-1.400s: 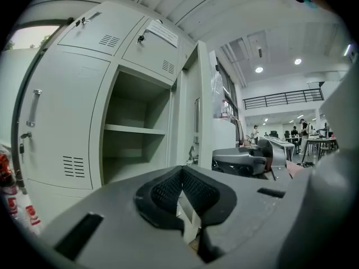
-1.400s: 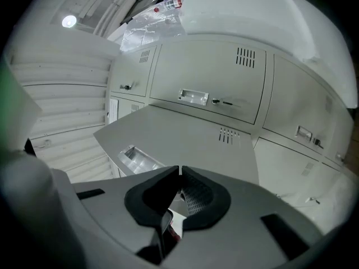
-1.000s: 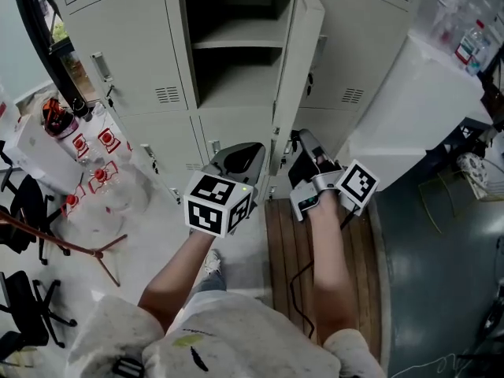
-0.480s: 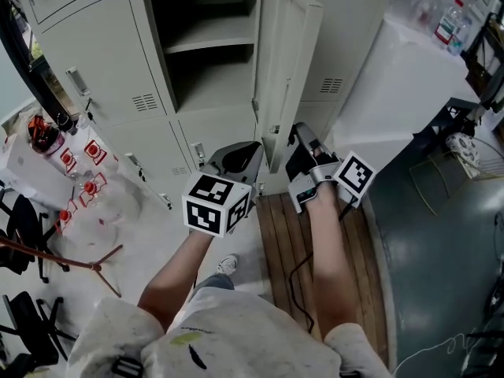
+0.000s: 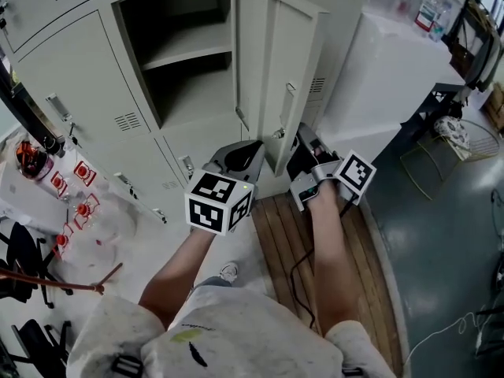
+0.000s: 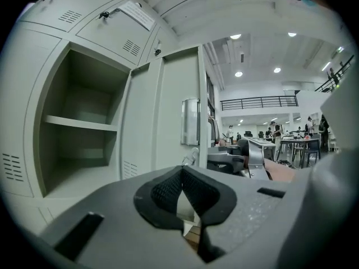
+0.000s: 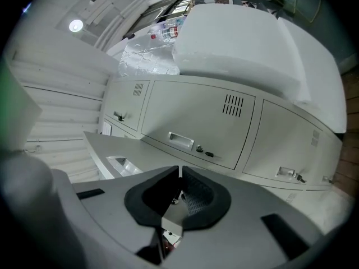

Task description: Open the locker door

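The grey locker door [image 5: 276, 61] stands swung out to the right of its empty compartment [image 5: 189, 61], inner face and latch [image 5: 277, 132] showing. My right gripper [image 5: 299, 142] is rolled on its side against the door's outer face. In the right gripper view the door [image 7: 112, 150] runs off left with its recessed handle [image 7: 120, 164]. The right gripper [image 7: 179, 175] is shut on a small metal key [image 7: 174, 201] at the lock. My left gripper [image 5: 240, 152] hangs shut and empty left of the door's lower edge. The left gripper [image 6: 181, 172] faces the door [image 6: 174, 116].
More shut lockers [image 7: 185, 122] flank the open one. A big white box [image 5: 386, 61] stands at the right, a wire rack [image 5: 465, 144] beyond it. Wooden slats [image 5: 291, 235] lie underfoot. A clear bag of red-marked items [image 5: 79, 203] and chairs [image 5: 20, 250] sit at the left.
The door has swung wider to the right and shows more of its inner face. My right gripper has moved with it at the lock. The left gripper has kept alongside.
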